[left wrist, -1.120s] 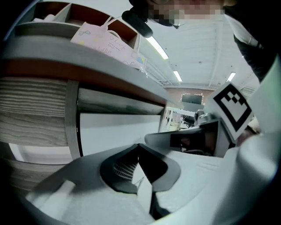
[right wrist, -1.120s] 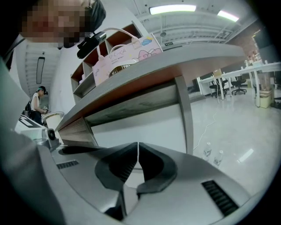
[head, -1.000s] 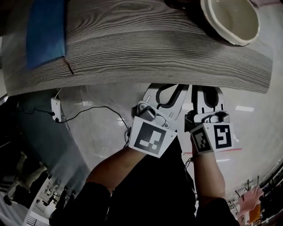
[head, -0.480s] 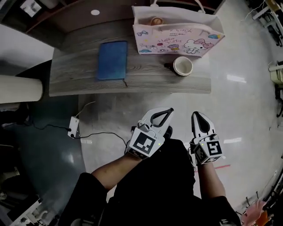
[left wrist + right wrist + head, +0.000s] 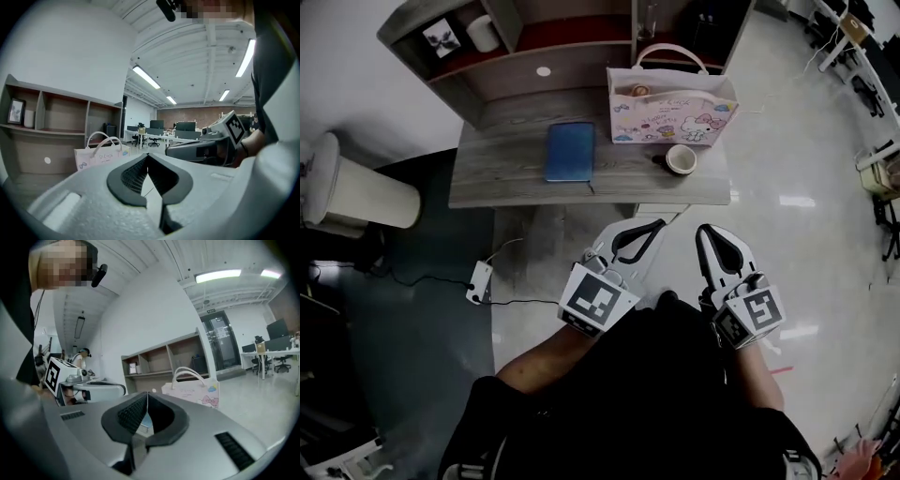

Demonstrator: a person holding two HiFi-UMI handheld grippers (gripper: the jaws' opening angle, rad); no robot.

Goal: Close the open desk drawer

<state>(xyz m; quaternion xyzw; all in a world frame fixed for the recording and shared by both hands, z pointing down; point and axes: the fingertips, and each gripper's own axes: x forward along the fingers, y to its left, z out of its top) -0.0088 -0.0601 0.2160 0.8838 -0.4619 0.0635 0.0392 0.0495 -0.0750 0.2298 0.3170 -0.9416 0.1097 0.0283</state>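
Note:
The grey wood desk [image 5: 506, 183] stands ahead of me, well beyond both grippers. A pale strip [image 5: 662, 210] shows just under its front edge at the right; I cannot tell whether it is the drawer. My left gripper [image 5: 659, 226] is held low in front of my body, its jaws shut with tips touching and nothing between them [image 5: 147, 155]. My right gripper [image 5: 706, 231] is beside it, also shut and empty [image 5: 147, 393]. Neither touches the desk. Each gripper view looks across the room at the pink bag [image 5: 102, 153] [image 5: 191, 389] and the shelves.
On the desk lie a blue notebook [image 5: 569, 152], a pink handled bag [image 5: 671, 109] and a cup [image 5: 682, 159]. A shelf unit [image 5: 487, 42] rises behind. A power strip [image 5: 478, 281] with cables lies on the floor at left, near a white bin [image 5: 356, 192].
The head view has drawn back: the desk now looks smaller and farther, and its shelves have come into view. Both grippers stay shut, side by side near my body.

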